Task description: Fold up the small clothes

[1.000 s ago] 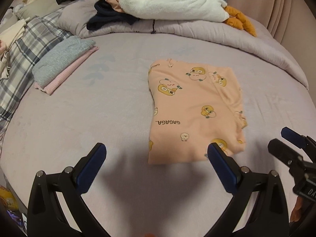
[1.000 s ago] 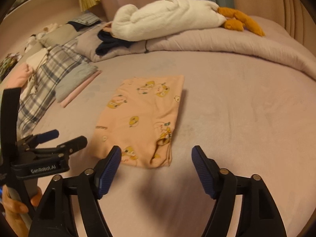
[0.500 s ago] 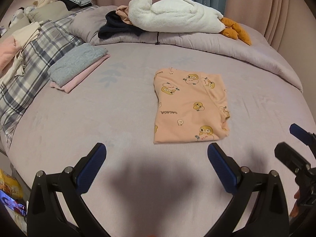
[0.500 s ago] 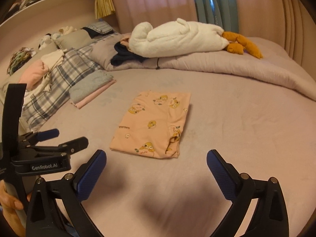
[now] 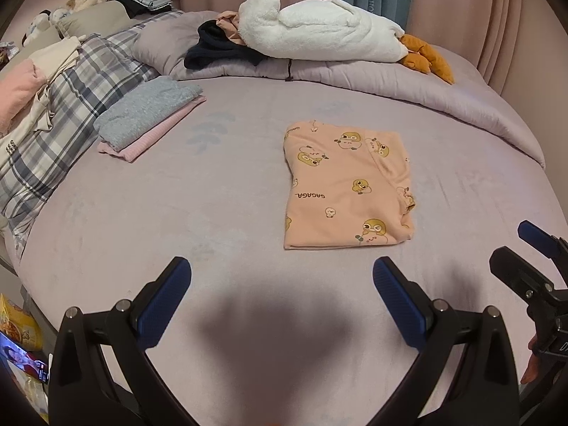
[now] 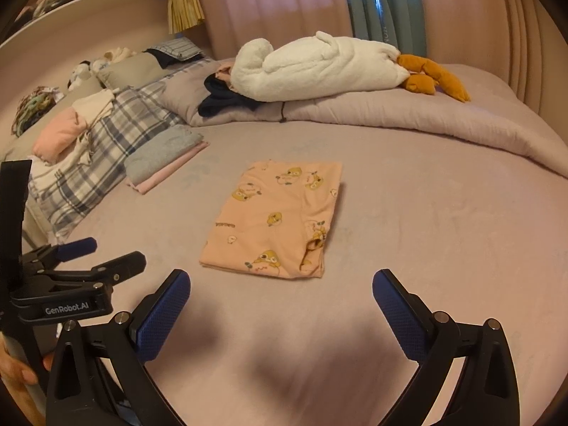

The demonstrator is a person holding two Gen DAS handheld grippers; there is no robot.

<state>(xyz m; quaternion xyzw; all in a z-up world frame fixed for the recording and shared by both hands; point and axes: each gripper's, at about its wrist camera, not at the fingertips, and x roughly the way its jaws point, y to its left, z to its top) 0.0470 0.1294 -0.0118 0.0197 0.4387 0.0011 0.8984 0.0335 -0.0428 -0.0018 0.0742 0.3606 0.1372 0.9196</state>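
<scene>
**Peach garment folded, more laundry waiting**

Lying flat near the middle of the bed [image 5: 142, 220], the peach duck-print garment [image 5: 346, 184] is seen folded into a neat rectangle, touched by nothing. The left gripper [image 5: 280, 301] is held short of its near edge, jaws spread wide and empty. The right gripper [image 6: 280, 310] is held likewise on the near side of the garment, fully spread, nothing between its pads. Beyond the garment and to its left, a folded grey-and-pink stack [image 5: 149, 120] is already laid by the plaid pillow [image 5: 71, 106]. Behind the garment, loose dark and pink clothes [image 5: 220, 46] are heaped under a white plush [image 5: 319, 32]; these are judged still to be folded.
</scene>
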